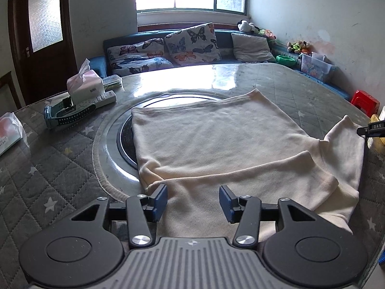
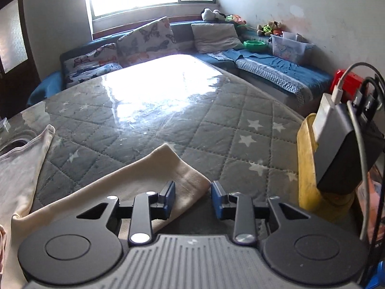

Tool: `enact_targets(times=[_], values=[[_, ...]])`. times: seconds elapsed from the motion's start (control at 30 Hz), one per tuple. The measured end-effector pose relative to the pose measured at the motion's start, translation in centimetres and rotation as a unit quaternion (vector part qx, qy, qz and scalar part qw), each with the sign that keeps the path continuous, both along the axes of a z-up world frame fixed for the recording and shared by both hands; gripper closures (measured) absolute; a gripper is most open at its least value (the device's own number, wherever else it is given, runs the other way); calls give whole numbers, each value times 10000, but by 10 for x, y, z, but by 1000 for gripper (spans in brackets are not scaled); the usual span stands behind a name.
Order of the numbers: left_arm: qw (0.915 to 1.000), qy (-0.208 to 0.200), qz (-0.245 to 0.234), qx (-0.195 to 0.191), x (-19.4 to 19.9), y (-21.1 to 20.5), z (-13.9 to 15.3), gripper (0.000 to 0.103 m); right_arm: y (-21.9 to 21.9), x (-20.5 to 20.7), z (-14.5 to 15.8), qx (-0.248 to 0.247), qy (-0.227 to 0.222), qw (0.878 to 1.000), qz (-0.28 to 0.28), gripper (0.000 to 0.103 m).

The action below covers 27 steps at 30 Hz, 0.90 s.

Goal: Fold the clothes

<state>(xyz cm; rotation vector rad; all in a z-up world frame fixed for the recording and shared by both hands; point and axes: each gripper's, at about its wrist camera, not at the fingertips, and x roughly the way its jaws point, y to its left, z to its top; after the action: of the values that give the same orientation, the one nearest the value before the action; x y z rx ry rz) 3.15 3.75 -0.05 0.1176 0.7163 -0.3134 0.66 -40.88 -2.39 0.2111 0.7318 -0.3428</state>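
A cream garment point(image 1: 211, 139) lies spread on the quilted table, one sleeve folded across its near part and another sticking out at the right. My left gripper point(image 1: 193, 201) hovers over the garment's near edge, open, with cloth below the blue pads but not pinched. In the right wrist view the sleeve end point(image 2: 168, 175) of the same cream garment lies on the table. My right gripper point(image 2: 193, 198) stands open just over the sleeve's corner; its left pad is above the cloth, its right pad above bare table.
A tissue box point(image 1: 84, 84), a remote and a green tool point(image 1: 65, 115) sit at the table's left. A round recessed plate point(image 1: 125, 142) lies under the garment. A yellow post with a power bank and cables point(image 2: 336, 144) stands close at the right. Sofas lie beyond.
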Motion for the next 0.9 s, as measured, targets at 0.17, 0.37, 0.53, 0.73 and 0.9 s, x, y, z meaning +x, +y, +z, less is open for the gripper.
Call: enact_targets(times=[0.17, 0.37, 0.53, 0.73, 0.9], values=[[10000, 27, 47, 32, -1, 1, -2, 51, -2, 1, 0, 37, -67, 10000, 39, 91], [10000, -35, 51, 28, -5, 2, 0, 51, 8, -5, 21, 80, -279, 9992, 257, 95], [9999, -119, 85, 37, -9, 5, 4, 51, 42, -13, 59, 181, -637, 9921, 1066, 95], [9996, -219, 194, -26, -16, 15, 9, 50, 104, -16, 99, 270, -935, 9667, 2366, 95], [9990, -285, 328, -99, -22, 26, 12, 50, 162, -6, 116, 411, -918, 9347, 3409, 95]])
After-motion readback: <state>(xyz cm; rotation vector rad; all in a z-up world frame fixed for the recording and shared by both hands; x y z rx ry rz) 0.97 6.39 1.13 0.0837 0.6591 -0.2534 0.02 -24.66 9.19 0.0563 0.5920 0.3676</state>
